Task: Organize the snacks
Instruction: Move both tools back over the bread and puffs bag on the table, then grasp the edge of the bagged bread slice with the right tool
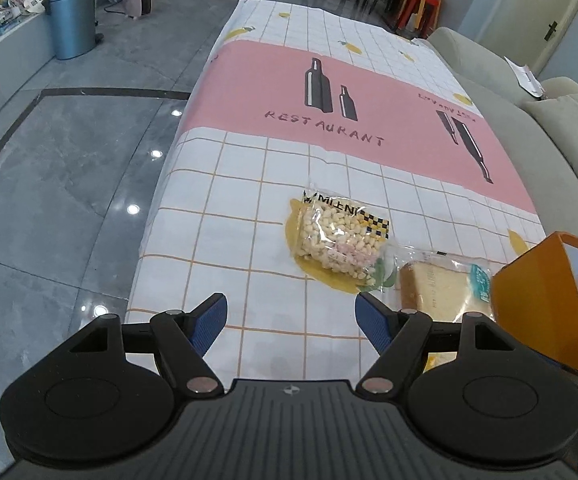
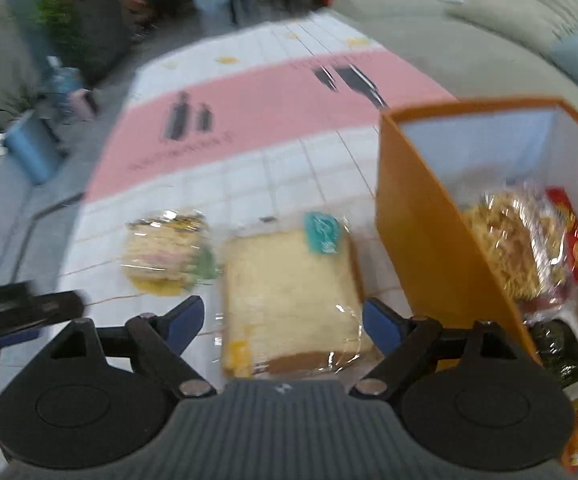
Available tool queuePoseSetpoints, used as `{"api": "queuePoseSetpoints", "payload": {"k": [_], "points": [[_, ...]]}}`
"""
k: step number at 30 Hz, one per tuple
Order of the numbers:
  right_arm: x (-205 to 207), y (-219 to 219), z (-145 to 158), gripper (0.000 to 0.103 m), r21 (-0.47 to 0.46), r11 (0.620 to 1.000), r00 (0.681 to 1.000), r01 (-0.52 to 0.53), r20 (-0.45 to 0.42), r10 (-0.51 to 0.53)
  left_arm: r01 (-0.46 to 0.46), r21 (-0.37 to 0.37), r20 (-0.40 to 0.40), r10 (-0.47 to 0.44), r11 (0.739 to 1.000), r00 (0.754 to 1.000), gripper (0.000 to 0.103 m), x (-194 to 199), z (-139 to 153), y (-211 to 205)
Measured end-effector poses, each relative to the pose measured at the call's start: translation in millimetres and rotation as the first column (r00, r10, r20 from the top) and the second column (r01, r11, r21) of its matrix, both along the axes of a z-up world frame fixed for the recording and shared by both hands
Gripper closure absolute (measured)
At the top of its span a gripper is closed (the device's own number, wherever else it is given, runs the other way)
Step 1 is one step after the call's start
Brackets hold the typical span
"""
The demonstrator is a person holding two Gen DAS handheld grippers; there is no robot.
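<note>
Both views are aimed steeply down and forward along the fingers, close above the tablecloth (image 1: 249, 208). The bread pack (image 1: 437, 292) (image 2: 289, 292) at 12 o'clock is shared.

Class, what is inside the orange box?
Inside the orange box: a clear bag of yellow snacks, a red packet and a dark green packet. Anything beneath them is hidden.

On your tabletop (image 1: 249, 184) the puffed-snack bag (image 1: 339, 240) lies left of the wrapped bread slice (image 2: 293, 300), their wrappers touching. The open box (image 2: 421, 216) stands just right of the bread, with several snack packets (image 2: 529, 248) inside. A sofa (image 1: 489, 92) runs along the tabletop's right side.
</note>
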State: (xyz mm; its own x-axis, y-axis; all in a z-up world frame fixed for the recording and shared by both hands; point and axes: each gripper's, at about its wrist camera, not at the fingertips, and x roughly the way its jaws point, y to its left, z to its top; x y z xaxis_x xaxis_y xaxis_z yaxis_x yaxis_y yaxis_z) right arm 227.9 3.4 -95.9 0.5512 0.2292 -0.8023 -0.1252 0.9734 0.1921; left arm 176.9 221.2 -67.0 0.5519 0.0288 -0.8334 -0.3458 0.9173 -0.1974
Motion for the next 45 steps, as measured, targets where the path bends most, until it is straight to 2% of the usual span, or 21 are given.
{"api": "queuePoseSetpoints", "payload": {"k": [5, 9, 16, 21, 23, 26, 27, 29, 31, 33, 34, 35, 42, 44, 45], "points": [[17, 9, -25, 0.020, -0.065, 0.997, 0.999, 0.039, -0.029, -0.041, -0.014, -0.001, -0.034, 0.014, 1.000, 0.999, 0.017, 2, -3, 4], [23, 22, -40, 0.003, -0.108, 0.994, 1.000, 0.016, -0.019, -0.018, -0.015, 0.000, -0.035, 0.015, 1.000, 0.999, 0.017, 1, -3, 6], [21, 19, -48, 0.003, -0.069, 0.997, 0.999, -0.037, -0.009, 0.036, -0.027, -0.014, -0.033, 0.027, 1.000, 0.999, 0.017, 0, -1, 12], [21, 27, -49, 0.003, -0.087, 0.996, 1.000, -0.015, -0.004, 0.015, -0.029, -0.018, -0.034, 0.029, 0.999, 0.999, 0.017, -1, -1, 12], [15, 34, -47, 0.003, -0.094, 0.990, 0.994, -0.103, -0.034, 0.100, -0.029, -0.018, -0.037, 0.028, 0.999, 0.999, 0.017, -1, -1, 13], [-1, 40, -42, 0.004, -0.067, 0.966, 0.966, -0.250, -0.089, 0.244, -0.031, -0.021, -0.040, 0.030, 0.999, 0.999, 0.017, -1, -1, 14], [-4, 38, -39, 0.006, -0.049, 0.967, 0.965, -0.250, -0.095, 0.244, -0.034, -0.023, -0.040, 0.033, 0.999, 0.999, 0.017, -1, -1, 15], [-8, 29, -33, 0.007, -0.014, 0.979, 0.978, -0.204, -0.054, 0.203, -0.040, -0.027, -0.042, 0.039, 0.999, 0.998, 0.017, -1, -2, 17], [-8, 26, -31, 0.005, -0.026, 0.986, 0.987, -0.163, -0.017, 0.163, -0.046, -0.033, -0.044, 0.044, 0.998, 0.998, 0.017, -1, -2, 19], [0, 30, -41, 0.004, -0.029, 0.990, 0.989, -0.135, -0.060, 0.133, -0.048, -0.040, -0.045, 0.046, 0.998, 0.998, 0.017, -1, -2, 20], [6, 30, -46, 0.003, 0.005, 0.991, 0.987, -0.130, -0.090, 0.130, -0.047, -0.043, -0.046, 0.045, 0.998, 0.998, 0.017, -1, -2, 21], [8, 30, -47, 0.003, 0.032, 0.992, 0.989, -0.122, -0.077, 0.125, -0.045, -0.046, -0.046, 0.043, 0.998, 0.998, 0.017, -1, -2, 21], [8, 37, -48, 0.003, 0.023, 0.982, 0.981, -0.186, -0.057, 0.187, -0.057, -0.072, -0.065, 0.053, 0.996, 0.997, 0.017, 1, -5, 24], [6, 30, -51, 0.007, 0.035, 0.976, 0.976, -0.213, -0.040, 0.214, -0.057, -0.076, -0.068, 0.052, 0.995, 0.996, 0.017, 1, -6, 23], [3, 26, -50, 0.023, 0.048, 0.974, 0.974, -0.223, -0.019, 0.225, -0.056, -0.075, -0.069, 0.051, 0.996, 0.996, 0.017, 0, -6, 23]]}}
